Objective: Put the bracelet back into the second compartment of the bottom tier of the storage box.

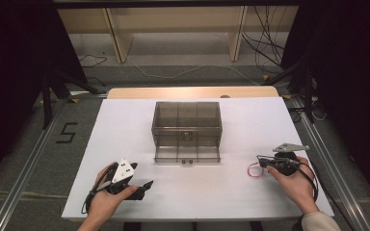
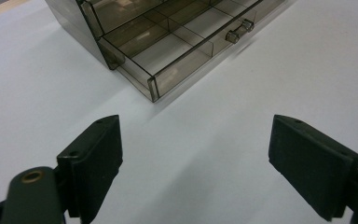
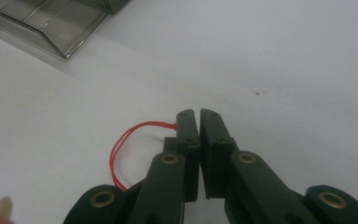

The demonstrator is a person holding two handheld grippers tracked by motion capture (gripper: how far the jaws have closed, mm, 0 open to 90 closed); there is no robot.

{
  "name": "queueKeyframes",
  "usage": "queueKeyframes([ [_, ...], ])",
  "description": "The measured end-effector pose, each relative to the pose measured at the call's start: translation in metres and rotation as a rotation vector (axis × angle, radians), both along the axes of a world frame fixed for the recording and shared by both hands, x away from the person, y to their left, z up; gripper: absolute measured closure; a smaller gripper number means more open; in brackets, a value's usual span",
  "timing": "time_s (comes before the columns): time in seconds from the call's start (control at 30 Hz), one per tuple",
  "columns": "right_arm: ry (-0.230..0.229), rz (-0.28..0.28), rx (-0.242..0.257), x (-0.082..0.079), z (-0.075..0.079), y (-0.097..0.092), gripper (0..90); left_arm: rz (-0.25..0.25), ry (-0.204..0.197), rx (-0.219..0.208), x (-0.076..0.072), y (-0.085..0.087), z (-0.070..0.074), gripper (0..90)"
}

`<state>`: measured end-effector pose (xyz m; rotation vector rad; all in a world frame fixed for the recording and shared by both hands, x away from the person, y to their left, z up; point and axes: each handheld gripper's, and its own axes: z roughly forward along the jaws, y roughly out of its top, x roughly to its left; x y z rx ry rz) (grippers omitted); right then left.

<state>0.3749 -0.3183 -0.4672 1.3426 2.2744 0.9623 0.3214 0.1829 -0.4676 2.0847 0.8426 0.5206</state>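
Observation:
A smoky see-through drawer box point(image 1: 187, 118) stands mid-table, its bottom drawer point(image 1: 187, 153) pulled out toward me and split into compartments with nothing in them. A thin red wire loop point(image 1: 254, 170) lies on the white table point(image 1: 221, 192) at the right. My right gripper point(image 1: 261, 159) rests low beside it. In the right gripper view the jaws point(image 3: 198, 112) stand together, and one end of the red wire point(image 3: 121, 144) runs in at their tip. My left gripper point(image 1: 147, 185) sits at the front left, open; in its own view the gripper point(image 2: 196, 140) has bare table between its jaws and the drawer point(image 2: 177, 51) ahead.
The white board ends close to both hands at the front edge. A wooden strip point(image 1: 192, 92) borders the far side. Past it are shelf legs and cables on the floor. A metal rail point(image 1: 327, 159) runs along the right side.

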Motion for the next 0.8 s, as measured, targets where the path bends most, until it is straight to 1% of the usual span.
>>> queueKeyframes([
  [0.33, -0.016, 0.011, 0.011, -0.002, 0.006, 0.008, 87.4, -0.001, 0.0, -0.001, 0.0, 0.0, 0.0, 17.3],
  [0.37, -0.024, 0.017, 0.009, -0.002, 0.006, 0.008, 87.5, -0.001, 0.0, -0.001, 0.0, 0.0, 0.0, 17.3],
  [0.5, -0.022, 0.019, 0.013, -0.003, 0.008, 0.011, 87.5, 0.0, -0.001, -0.001, 0.0, 0.0, 0.0, 17.3],
  [0.77, -0.036, 0.034, 0.017, -0.002, 0.01, 0.017, 87.5, 0.003, -0.002, -0.002, 0.0, 0.0, 0.0, 17.3],
  [0.8, -0.032, 0.034, 0.018, -0.002, 0.011, 0.018, 87.5, 0.004, -0.003, -0.005, 0.0, 0.0, 0.0, 17.3],
])
